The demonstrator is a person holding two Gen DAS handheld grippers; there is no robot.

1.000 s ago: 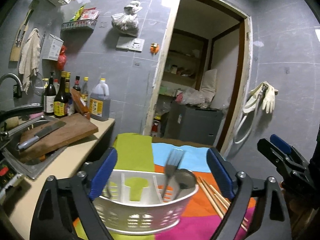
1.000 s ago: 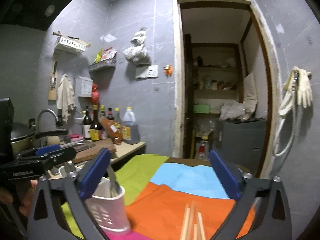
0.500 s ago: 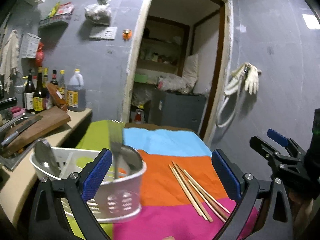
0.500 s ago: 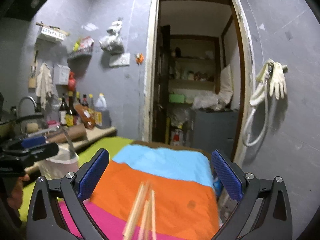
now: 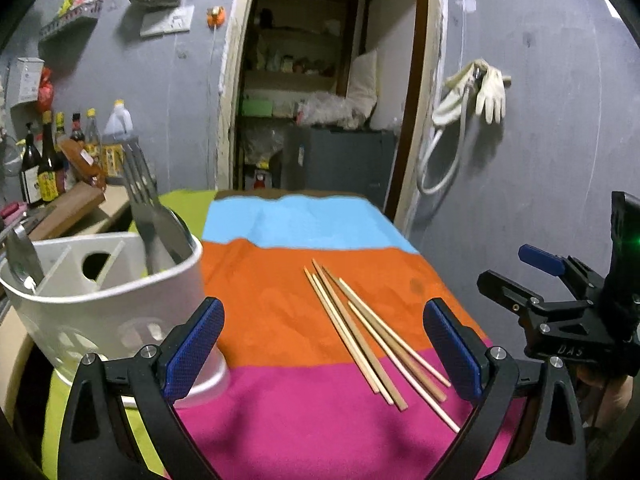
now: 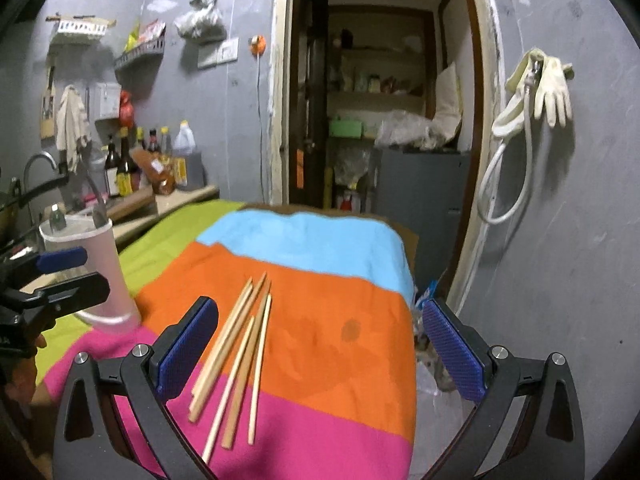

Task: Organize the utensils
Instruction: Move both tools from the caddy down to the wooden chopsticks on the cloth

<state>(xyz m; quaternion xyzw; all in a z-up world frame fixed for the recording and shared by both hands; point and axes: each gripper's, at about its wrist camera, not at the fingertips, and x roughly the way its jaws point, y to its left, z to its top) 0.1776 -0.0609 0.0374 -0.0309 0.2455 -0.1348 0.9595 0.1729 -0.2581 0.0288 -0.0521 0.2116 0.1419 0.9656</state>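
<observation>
Several wooden chopsticks [image 5: 368, 336] lie loose on the orange and pink bands of a striped cloth [image 5: 280, 308]; they also show in the right wrist view [image 6: 240, 352]. A white utensil caddy [image 5: 108, 300] stands at the cloth's left edge with a fork [image 5: 140, 188] and spoons upright in it; in the right wrist view the caddy [image 6: 92, 264] is at the left. My left gripper [image 5: 322, 350] is open and empty, the chopsticks between its fingers. My right gripper [image 6: 320, 354] is open and empty, just right of the chopsticks, and also shows in the left wrist view [image 5: 532, 276].
A counter [image 6: 176, 200] at the left holds bottles [image 5: 44, 168], a cutting board and a sink with a tap [image 6: 40, 164]. An open doorway [image 5: 320, 100] lies beyond the cloth. Rubber gloves and a hose [image 6: 536, 92] hang on the right wall. The cloth's right edge drops off.
Both grippers have swung right and tilted down from the caddy toward the chopsticks. The caddy has slid to the left of both views. Both stay open.
</observation>
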